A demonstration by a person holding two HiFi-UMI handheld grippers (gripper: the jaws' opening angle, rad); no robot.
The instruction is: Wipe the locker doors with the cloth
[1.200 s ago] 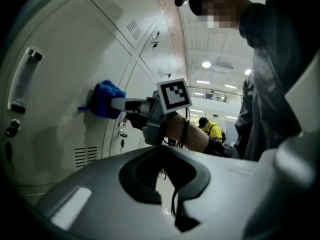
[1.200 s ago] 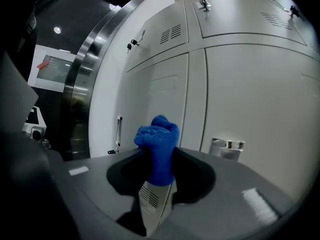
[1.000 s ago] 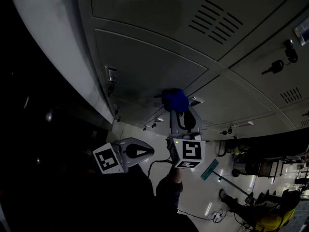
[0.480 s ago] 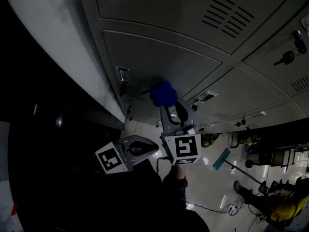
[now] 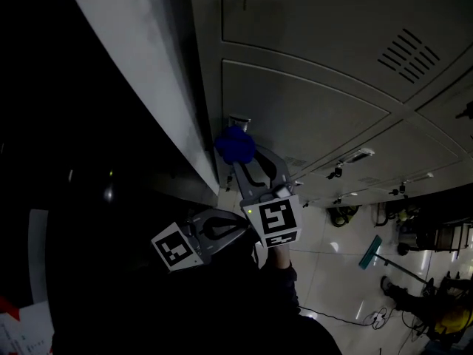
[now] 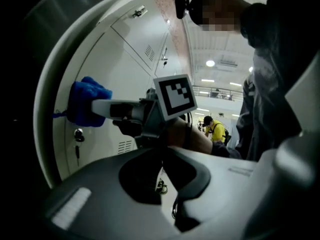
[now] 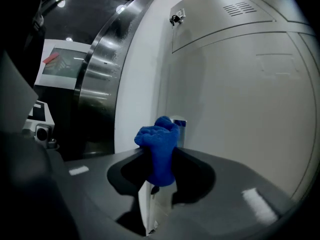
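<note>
Smooth grey metal locker doors (image 5: 310,117) carry slatted vents (image 5: 408,46). Right claw (image 5: 239,154) grips a bunched, fuzzy blue cloth (image 5: 233,143) against one door by its latch (image 5: 238,120); left claw (image 6: 161,159), at seven o'clock, closed on nothing.

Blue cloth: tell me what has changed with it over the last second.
The right claw has swept the blue cloth leftward across the locker door, from mid-panel to right beside the latch at the door's left edge. Unchanged: the right claw stays shut on the cloth, and the left claw stays shut, empty and held low beside it.
</note>
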